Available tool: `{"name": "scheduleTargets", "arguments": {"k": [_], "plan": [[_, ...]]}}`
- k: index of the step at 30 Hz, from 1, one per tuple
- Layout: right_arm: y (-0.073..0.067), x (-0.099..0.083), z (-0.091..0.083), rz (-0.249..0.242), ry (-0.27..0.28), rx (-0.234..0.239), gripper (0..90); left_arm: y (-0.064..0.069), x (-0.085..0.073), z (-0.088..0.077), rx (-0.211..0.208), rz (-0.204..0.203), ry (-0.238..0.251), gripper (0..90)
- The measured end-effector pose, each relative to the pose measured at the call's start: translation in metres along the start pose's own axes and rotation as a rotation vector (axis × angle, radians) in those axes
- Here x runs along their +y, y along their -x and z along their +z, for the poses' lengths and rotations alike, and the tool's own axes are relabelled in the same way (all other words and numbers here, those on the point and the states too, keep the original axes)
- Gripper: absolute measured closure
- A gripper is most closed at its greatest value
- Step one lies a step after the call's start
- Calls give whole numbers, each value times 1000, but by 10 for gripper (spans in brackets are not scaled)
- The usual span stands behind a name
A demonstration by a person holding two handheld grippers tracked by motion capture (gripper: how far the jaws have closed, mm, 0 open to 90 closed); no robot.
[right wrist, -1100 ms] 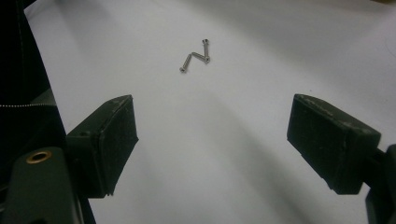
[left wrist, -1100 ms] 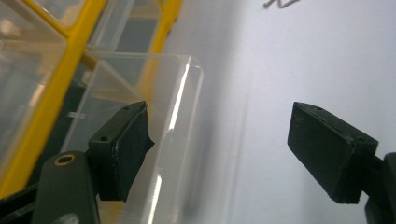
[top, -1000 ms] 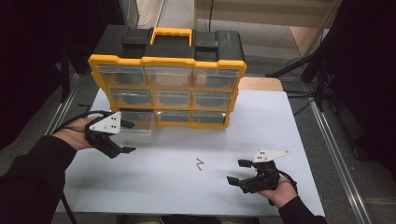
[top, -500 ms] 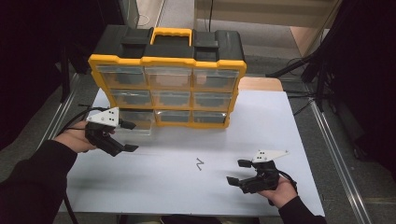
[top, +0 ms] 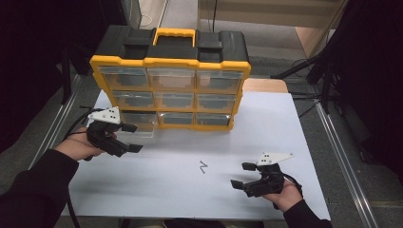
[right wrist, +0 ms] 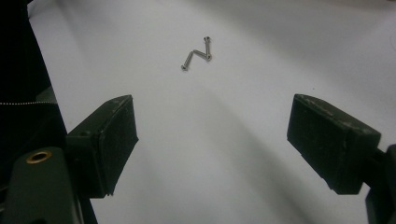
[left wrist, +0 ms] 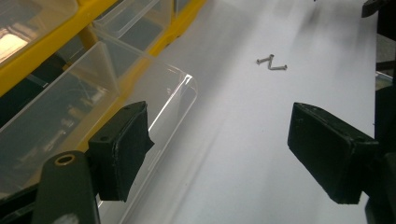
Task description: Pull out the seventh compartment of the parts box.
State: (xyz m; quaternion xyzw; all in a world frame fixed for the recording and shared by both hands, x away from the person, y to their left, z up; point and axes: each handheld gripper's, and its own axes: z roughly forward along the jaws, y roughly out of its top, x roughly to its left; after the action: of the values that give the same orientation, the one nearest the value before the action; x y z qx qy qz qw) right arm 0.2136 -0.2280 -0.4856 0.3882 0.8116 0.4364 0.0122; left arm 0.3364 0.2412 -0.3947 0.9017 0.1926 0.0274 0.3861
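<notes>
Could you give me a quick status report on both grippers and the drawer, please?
Left gripper open beside pulled-out clear drawer. Right gripper open, empty, low on the sheet. Screws loose between them; nothing in the way.

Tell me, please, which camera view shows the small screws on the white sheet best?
The right gripper view: the screws lie large and sharp, three countable. The left gripper view shows them smaller; the high view shows a tiny zigzag.

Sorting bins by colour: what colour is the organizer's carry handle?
Yellow-orange, on the black top of the organizer's handle; clearest in the high view.
</notes>
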Motion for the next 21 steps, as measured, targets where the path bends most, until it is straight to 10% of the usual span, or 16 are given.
{"name": "scheduleTargets", "arguments": {"k": [14,21], "plan": [[0,0,0,0,-3,-2,167,21,2,7,169,-80,-11,208],[0,0,0,2,2,-6,167,27,-1,6,167,-127,17,208]]}}
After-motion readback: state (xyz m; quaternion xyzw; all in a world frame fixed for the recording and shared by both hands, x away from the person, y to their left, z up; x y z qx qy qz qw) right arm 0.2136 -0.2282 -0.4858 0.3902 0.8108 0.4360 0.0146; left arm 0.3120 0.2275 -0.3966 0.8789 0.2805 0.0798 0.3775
